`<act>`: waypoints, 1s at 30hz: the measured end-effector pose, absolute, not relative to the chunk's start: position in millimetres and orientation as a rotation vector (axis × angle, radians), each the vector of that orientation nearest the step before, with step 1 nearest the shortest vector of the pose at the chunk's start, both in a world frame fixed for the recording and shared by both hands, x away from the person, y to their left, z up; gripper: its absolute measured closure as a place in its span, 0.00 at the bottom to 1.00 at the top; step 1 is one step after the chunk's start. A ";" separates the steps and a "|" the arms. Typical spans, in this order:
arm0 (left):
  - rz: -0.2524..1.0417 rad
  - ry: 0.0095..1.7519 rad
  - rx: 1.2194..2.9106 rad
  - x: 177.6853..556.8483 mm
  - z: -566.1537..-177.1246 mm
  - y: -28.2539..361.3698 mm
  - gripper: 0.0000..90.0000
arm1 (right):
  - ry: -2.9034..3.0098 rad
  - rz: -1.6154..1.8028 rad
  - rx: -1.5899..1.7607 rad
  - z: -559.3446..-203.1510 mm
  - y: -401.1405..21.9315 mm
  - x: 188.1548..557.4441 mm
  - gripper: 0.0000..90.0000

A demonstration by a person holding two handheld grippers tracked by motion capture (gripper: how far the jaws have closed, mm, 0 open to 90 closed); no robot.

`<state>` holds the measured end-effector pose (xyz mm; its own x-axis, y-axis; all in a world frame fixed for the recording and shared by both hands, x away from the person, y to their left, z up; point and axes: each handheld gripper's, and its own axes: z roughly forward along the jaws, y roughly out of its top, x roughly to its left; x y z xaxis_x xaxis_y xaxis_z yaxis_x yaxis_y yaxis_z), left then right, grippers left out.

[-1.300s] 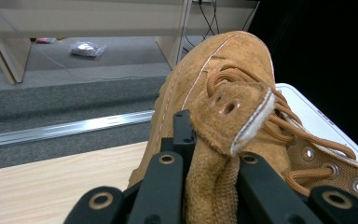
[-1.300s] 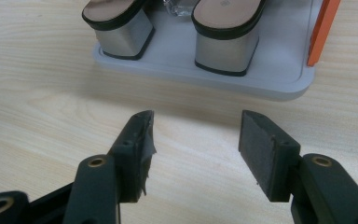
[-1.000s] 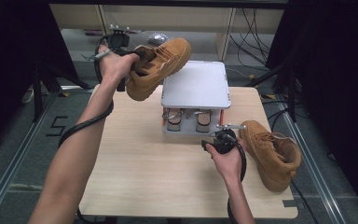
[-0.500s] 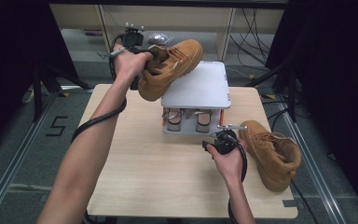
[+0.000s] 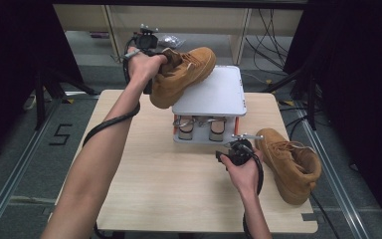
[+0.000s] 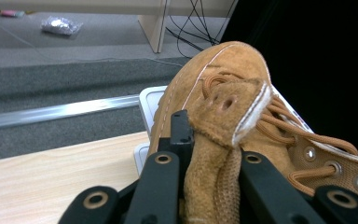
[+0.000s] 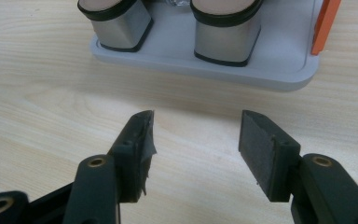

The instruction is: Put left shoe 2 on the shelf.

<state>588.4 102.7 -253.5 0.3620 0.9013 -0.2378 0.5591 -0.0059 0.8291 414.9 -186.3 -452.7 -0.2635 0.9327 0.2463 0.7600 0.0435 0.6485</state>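
Note:
A tan lace-up boot [image 5: 184, 74] hangs tilted at the back left, its toe over the white top plate [image 5: 216, 97] of a small rack. My left gripper [image 5: 154, 62] is shut on the boot's tongue [image 6: 214, 140], which sits between its jaws; the jaws have just been opening a little. A second tan boot [image 5: 291, 159] lies on the table at the right. My right gripper [image 5: 236, 149] rests low on the table beside that boot, open with nothing between its jaws [image 7: 196, 135], facing the rack's lower shelf.
The rack's lower shelf [image 7: 270, 70] carries two metal-sided stubs [image 7: 116, 23] [image 7: 226, 28] and an orange post [image 7: 324, 23]. The wooden table [image 5: 169, 189] lies in front. Behind it are floor, cables and a shelf frame.
My left hand has carried the boot to the right, from beside the rack to over the white top plate. The right hand has kept still.

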 end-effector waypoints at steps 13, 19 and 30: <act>0.453 1.365 1.621 605.5 -265.2 100.9 0.86 | 2.075 1.046 1.745 -454.7 -186.3 415.6 0.51; 0.470 1.361 1.581 608.9 -270.5 105.8 0.78 | 2.080 1.036 1.747 -456.6 -185.7 415.1 0.51; 0.509 1.305 1.557 609.1 -270.5 102.6 0.55 | 2.087 1.036 1.747 -455.6 -185.0 414.3 0.51</act>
<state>609.1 102.6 -270.5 0.3289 0.9053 -0.2690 0.4846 0.0827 0.8708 414.3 -185.0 -455.6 -0.2636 0.9294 0.2582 0.7674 0.0399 0.6399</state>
